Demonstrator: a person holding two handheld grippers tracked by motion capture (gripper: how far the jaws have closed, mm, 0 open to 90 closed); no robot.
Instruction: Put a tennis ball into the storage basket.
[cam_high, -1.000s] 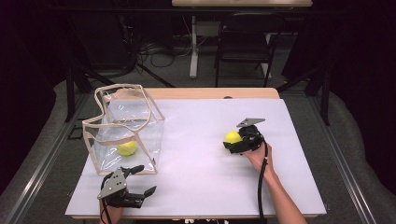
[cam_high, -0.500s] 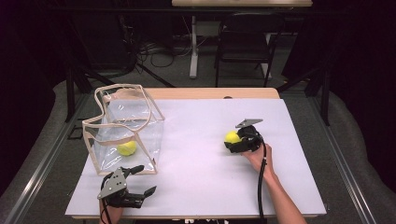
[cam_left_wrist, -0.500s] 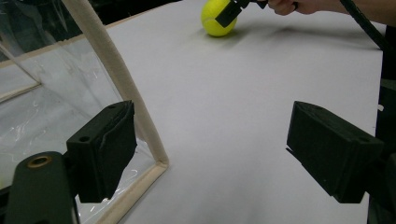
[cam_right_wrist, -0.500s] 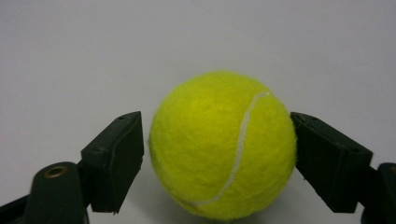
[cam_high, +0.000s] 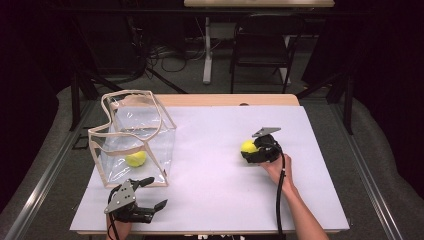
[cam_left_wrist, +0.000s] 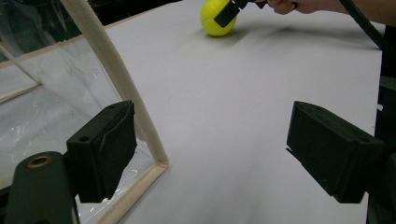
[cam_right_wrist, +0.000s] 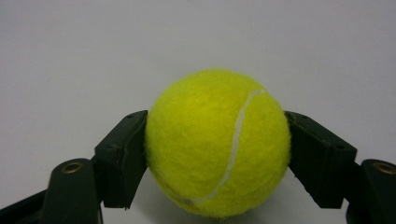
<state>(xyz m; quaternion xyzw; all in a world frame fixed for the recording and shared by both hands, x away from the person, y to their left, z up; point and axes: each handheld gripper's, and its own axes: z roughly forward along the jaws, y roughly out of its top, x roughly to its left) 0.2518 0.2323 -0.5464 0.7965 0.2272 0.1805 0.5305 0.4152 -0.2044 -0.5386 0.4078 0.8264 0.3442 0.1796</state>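
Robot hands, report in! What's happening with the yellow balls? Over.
Right gripper shut on tennis ball. Left gripper open beside clear bag, second ball inside. Path clear.

White table (cam_high: 215, 200), clear bag (cam_high: 132, 137), tennis ball (cam_high: 248, 146)

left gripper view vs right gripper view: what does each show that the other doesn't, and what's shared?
Left gripper view alone: the clear bag with its beige trim beside the open left gripper, and the person's hand at the far edge. Right gripper view alone: the seam on the tennis ball, both pads of the right gripper pressed on its sides. Shared: that ball, the right gripper on it, and the white table.
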